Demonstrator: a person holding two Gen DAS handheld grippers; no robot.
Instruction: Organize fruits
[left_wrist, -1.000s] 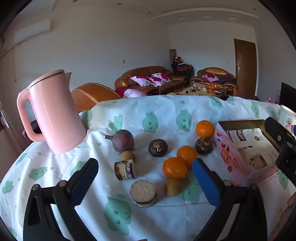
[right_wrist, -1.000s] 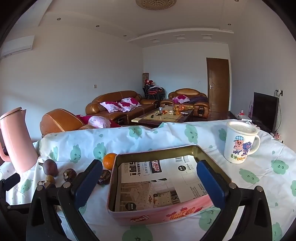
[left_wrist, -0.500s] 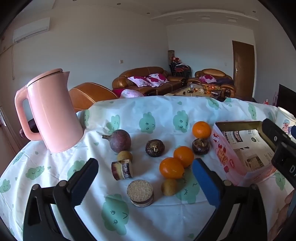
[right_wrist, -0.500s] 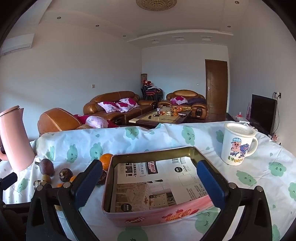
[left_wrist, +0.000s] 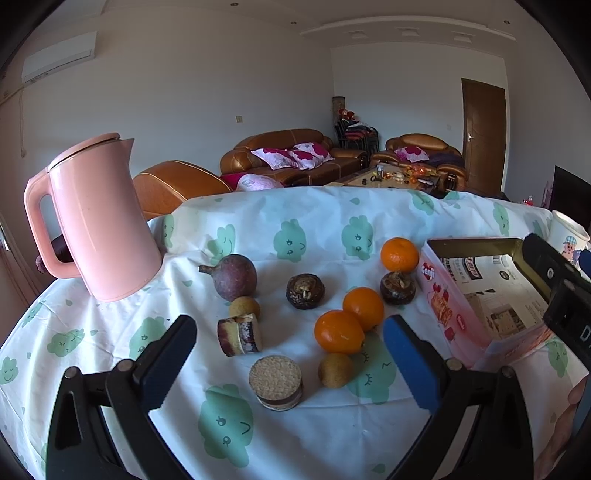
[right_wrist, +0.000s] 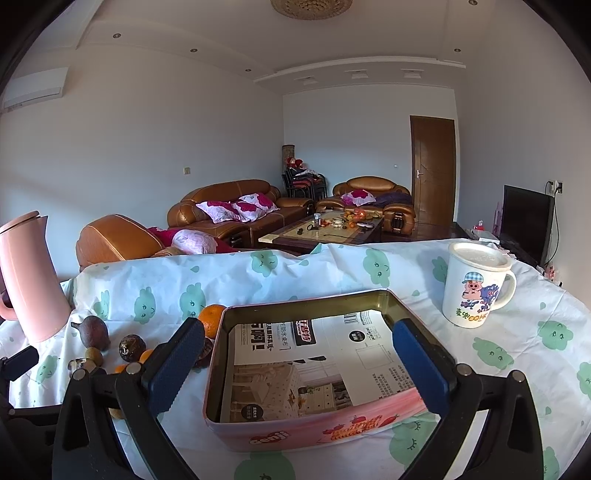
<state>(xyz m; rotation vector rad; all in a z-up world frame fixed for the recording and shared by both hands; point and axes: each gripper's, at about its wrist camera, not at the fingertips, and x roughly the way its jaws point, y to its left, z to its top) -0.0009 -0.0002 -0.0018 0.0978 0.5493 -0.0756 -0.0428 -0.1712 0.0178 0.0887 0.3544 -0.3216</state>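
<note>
Both jaws apart and empty, three oranges (left_wrist: 338, 331), one pink tin (right_wrist: 236, 430), one kettle (left_wrist: 99, 221), one mug (right_wrist: 474, 284)

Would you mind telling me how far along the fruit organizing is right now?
Nothing looks done yet: the pink tin holds only a paper liner. Nothing is in hand; the left gripper and right gripper are both open. Left: the three oranges, passion fruit and other fruits still on the tablecloth.
</note>
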